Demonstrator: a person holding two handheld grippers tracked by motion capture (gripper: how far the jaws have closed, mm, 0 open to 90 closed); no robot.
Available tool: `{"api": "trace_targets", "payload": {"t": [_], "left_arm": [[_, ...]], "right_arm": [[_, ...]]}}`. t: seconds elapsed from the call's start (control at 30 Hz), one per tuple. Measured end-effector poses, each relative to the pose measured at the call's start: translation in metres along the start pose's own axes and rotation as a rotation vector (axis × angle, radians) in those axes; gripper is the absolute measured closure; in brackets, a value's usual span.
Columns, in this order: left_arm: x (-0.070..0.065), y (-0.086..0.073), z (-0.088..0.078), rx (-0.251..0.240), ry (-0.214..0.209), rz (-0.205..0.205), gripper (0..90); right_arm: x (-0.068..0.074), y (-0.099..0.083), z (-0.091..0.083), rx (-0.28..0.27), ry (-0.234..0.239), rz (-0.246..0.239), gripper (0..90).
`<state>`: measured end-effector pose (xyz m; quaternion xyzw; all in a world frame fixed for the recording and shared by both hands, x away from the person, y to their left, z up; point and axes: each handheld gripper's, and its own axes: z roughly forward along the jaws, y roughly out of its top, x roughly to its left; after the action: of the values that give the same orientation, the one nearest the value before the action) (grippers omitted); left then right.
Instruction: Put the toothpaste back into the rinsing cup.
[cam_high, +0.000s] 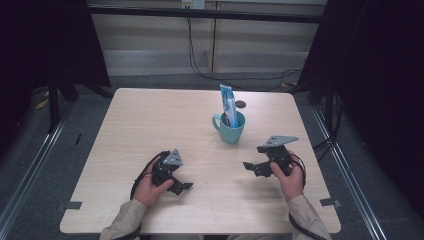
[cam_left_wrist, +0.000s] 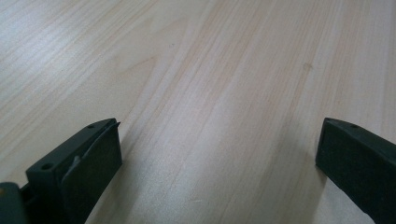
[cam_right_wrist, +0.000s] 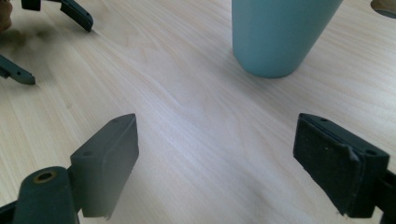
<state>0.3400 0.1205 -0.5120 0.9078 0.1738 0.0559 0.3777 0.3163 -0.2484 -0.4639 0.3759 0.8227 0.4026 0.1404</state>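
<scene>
Mug is standing toward the tabletop's far edge, nearer the right gripper, jaws spread, empty.

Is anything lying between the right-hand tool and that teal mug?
No: the right gripper view shows bare wooden table between the right tool and the mug.

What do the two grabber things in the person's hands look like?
Each is black with two chunky flat jaws. The left gripper and the right gripper each carry a grey three-cornered plate on top and trail a black cable. The pads look dark and a bit worn. The person wears beige sleeves.
</scene>
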Motion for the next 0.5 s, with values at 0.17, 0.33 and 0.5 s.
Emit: {"api": "trace_targets", "payload": {"t": [0.17, 0.33, 0.5], "left_arm": [[0.0, 0.0, 0.0, -0.001, 0.0, 0.0, 0.0], [0.0, 0.0, 0.0, 0.0, 0.0, -0.001, 0.0], [0.0, 0.0, 0.0, 0.0, 0.0, -0.001, 0.0]], "right_arm": [[0.0, -0.008, -0.001, 0.011, 0.001, 0.002, 13.9], [0.001, -0.016, -0.001, 0.015, 0.004, 0.005, 13.9], [0.003, -0.022, -0.001, 0.023, 0.0, 0.001, 13.9]]}}
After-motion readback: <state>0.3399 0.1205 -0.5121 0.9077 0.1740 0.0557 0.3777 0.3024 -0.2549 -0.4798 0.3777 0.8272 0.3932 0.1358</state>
